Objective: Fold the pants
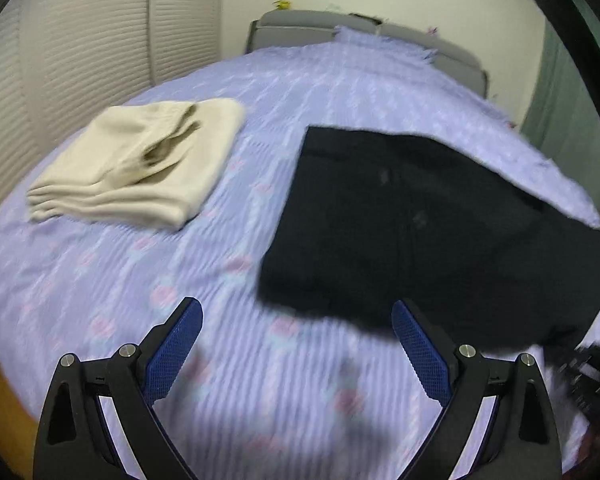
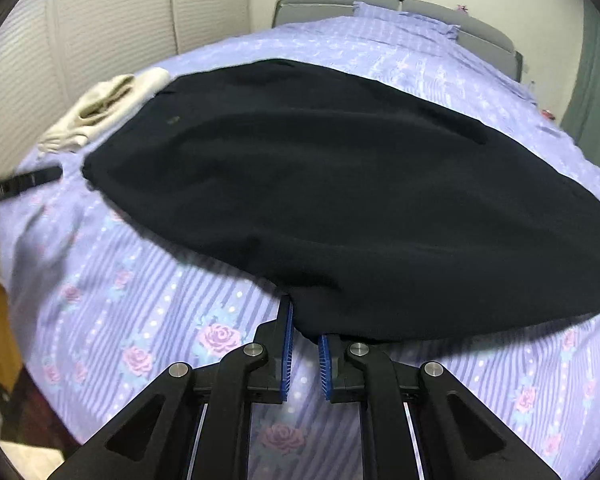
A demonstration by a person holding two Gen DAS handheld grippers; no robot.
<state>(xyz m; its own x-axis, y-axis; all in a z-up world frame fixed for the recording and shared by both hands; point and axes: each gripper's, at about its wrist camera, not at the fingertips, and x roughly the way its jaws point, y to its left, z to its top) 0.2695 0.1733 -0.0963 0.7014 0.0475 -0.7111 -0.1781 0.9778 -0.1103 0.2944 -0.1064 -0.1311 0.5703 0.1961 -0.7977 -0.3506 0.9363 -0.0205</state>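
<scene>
On a bed (image 2: 148,280) with a lilac rose-print cover: black pants (image 2: 340,184) spread flat, near edge pinched in the right claw (image 2: 305,344); left claw (image 1: 296,336) apart, holding nothing, just beside them; folded cream garment (image 1: 140,164) well apart, leftward.

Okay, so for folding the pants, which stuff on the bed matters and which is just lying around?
In play:
black pants
right gripper, shut on their near edge
left gripper, open

Lying about:
folded beige garment
floral bedspread
grey headboard
</scene>
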